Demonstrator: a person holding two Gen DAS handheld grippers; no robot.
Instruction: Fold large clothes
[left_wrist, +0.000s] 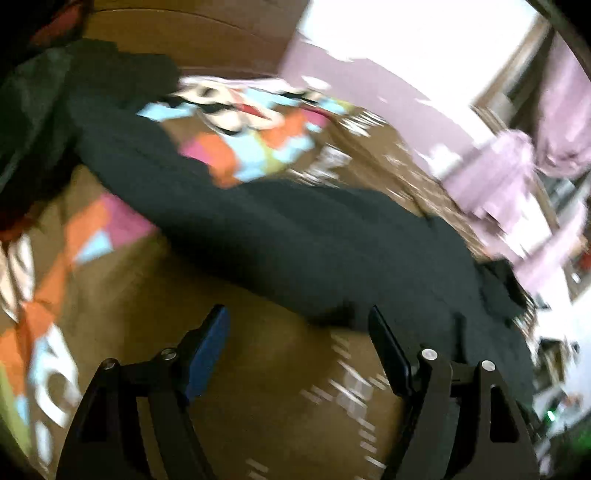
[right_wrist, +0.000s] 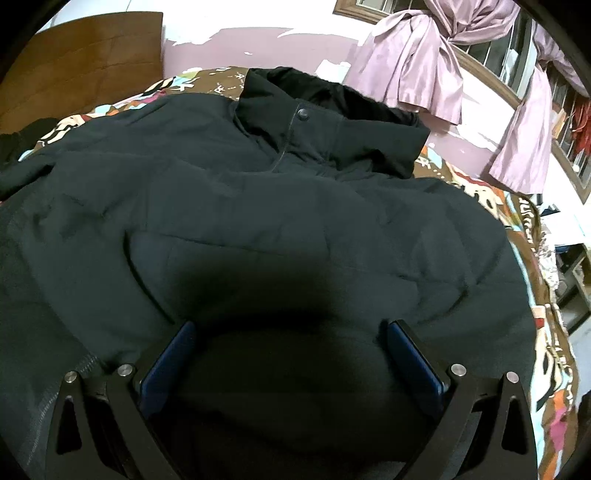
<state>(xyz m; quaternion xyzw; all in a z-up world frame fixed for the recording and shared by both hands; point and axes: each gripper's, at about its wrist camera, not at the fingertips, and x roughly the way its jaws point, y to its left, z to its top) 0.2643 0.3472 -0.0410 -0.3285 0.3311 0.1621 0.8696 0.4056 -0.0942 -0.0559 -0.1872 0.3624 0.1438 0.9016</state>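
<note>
A large dark padded jacket (right_wrist: 258, 206) lies spread on a bed, front up, its collar with a snap button (right_wrist: 303, 115) at the far end. My right gripper (right_wrist: 291, 325) sits low over the jacket's near part, jaws wide apart, with a dark mound of its fabric between the blue pads (right_wrist: 166, 369). In the blurred left wrist view a long part of the jacket (left_wrist: 280, 236) runs diagonally across the bedspread. My left gripper (left_wrist: 297, 310) is open just short of the jacket's edge, with only bedspread showing between its fingers.
The bed carries a brown bedspread (left_wrist: 258, 387) with bright cartoon prints (right_wrist: 554, 332). A wooden headboard (right_wrist: 92, 55) stands at the far left. Pink knotted curtains (right_wrist: 424, 59) hang by a barred window on the right, above the bed's edge.
</note>
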